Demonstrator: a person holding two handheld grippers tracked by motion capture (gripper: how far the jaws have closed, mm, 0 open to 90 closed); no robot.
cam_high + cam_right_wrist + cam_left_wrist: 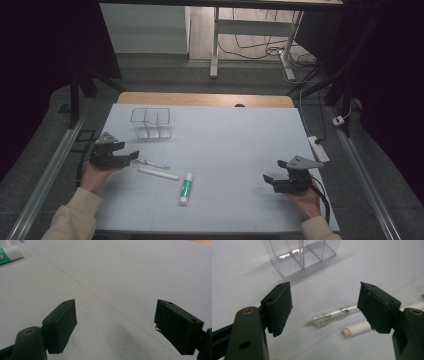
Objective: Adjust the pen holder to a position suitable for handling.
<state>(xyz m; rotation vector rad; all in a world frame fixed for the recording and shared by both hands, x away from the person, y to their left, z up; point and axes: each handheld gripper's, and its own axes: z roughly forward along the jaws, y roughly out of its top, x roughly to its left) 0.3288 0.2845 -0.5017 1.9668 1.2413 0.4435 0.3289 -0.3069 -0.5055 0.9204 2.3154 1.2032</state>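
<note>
My left gripper (129, 150) (324, 302) is open at the table's left side, held by a hand in a cream sleeve. Just beyond its jaws lie a clear pen (150, 163) (329, 315) and a white stick (159, 173) (358, 328) with a tan end; neither is touched. A clear plastic box (151, 122) (302, 255) with compartments stands farther back. A white and green glue stick (185, 188) (10, 255) lies near the table's middle front. My right gripper (273, 170) (115, 317) is open at the right, with nothing between its jaws, over the bare mat.
A pale mat (225, 135) covers the wooden table (200, 99). A white power strip (318, 148) lies at the mat's right edge. Metal rails (47, 172) run along both sides. Desk legs and cables (260, 47) stand on the floor beyond.
</note>
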